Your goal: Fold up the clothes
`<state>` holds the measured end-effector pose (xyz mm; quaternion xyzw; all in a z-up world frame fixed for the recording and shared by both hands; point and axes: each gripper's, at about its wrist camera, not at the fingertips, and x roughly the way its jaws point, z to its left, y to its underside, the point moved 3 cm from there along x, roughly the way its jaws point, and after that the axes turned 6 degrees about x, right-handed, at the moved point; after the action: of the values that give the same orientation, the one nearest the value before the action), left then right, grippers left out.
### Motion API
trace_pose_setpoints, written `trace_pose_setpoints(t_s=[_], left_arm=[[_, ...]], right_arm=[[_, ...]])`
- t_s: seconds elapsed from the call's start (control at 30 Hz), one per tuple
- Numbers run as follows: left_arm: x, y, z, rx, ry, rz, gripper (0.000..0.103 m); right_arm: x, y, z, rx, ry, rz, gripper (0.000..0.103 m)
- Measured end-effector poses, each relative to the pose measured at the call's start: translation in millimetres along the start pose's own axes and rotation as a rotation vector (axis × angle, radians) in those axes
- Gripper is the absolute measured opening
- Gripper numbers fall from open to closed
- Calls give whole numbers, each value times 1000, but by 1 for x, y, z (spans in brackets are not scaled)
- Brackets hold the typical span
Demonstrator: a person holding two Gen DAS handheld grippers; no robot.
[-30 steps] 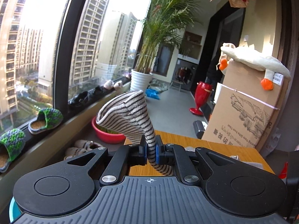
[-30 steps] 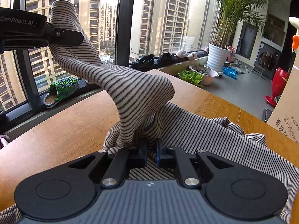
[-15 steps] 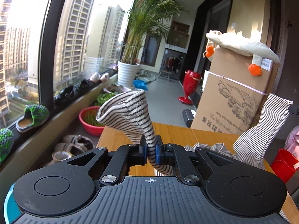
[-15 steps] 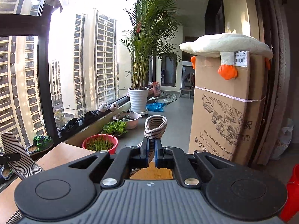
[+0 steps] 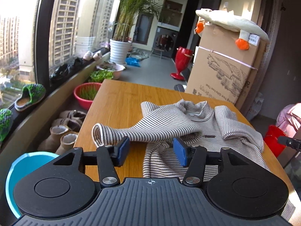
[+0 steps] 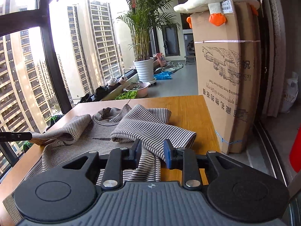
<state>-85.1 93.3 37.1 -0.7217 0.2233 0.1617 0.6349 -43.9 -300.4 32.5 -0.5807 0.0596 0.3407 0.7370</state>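
**Striped top on table, both sleeves folded in, both claws letting go**

Room: glazed balcony w/ tower blocks outside. Window [image 6: 28, 75] runs along the left; sill carries shoes and knitted slippers [image 5: 30, 98].

Box [image 6: 225, 75]: tall cardboard carton stands just beyond the table's far right corner, tied w/ string. Plush goose [image 6: 207, 0] lies across its top, orange feet hanging over the edge.

Palm [image 5: 131, 9]: in a white ribbed pot on the floor by the window, well apart from the table.

Table [image 5: 120, 98]: wood top, bare at the far end and along the window side.

Top [image 5: 207, 128]: striped long-sleeve garment lies flat on the table, collar toward the far end, small dark print across the chest. Both sleeves are laid inward over the body; left sleeve's cuff [image 5: 99, 133] sticks out past the body toward the window side. Right sleeve lies diagonal across the chest, its end near the table's right edge. Fabric rumpled around the collar.

Left gripper [image 5: 151, 150]: jaws opening, wide gap. Sleeve lies just beyond the left pad; nothing pressed btw the pads.

Right gripper [image 6: 150, 153]: jaws opening, narrower gap. Sleeve fabric sits btw the pads, but whether either pad touches it cannot be told.

Basins: red one w/ grass [image 5: 87, 94] on the floor beside the table; blue one [image 5: 11, 179] at the lower left.
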Motion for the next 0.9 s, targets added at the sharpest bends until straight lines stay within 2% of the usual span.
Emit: trace_pose_setpoints(t_s=[0.07, 0.1, 0.13, 0.2, 0.27, 0.33, 0.47, 0.6, 0.73, 0.9], left_arm=[[-12, 14, -17, 4, 96, 41, 49], [-14, 21, -24, 5, 139, 71, 47], [-13, 32, -35, 11, 183, 117, 45], [-9, 51, -47, 27, 209, 181, 45], [-3, 69, -53, 38, 204, 219, 44], [-1, 71, -52, 36, 199, 208, 44], [16, 61, -44, 5, 196, 212, 40], [40, 46, -38, 4, 149, 199, 39], [62, 33, -37, 29, 103, 183, 40], [76, 25, -49, 79, 67, 180, 49]], right_arm=[[-7, 20, 11, 77, -122, 80, 25], [-6, 31, 16, 105, -156, 124, 25], [-5, 42, 22, 118, -174, 160, 25], [-1, 64, 36, 116, -177, 209, 26], [6, 78, 48, 110, -167, 237, 29], [10, 84, 56, 109, -155, 232, 34], [30, 77, 56, 147, -173, 234, 37], [54, 66, 55, 187, -174, 218, 36], [69, 66, 65, 95, -134, 149, 37], [66, 67, 62, 108, -137, 146, 37]])
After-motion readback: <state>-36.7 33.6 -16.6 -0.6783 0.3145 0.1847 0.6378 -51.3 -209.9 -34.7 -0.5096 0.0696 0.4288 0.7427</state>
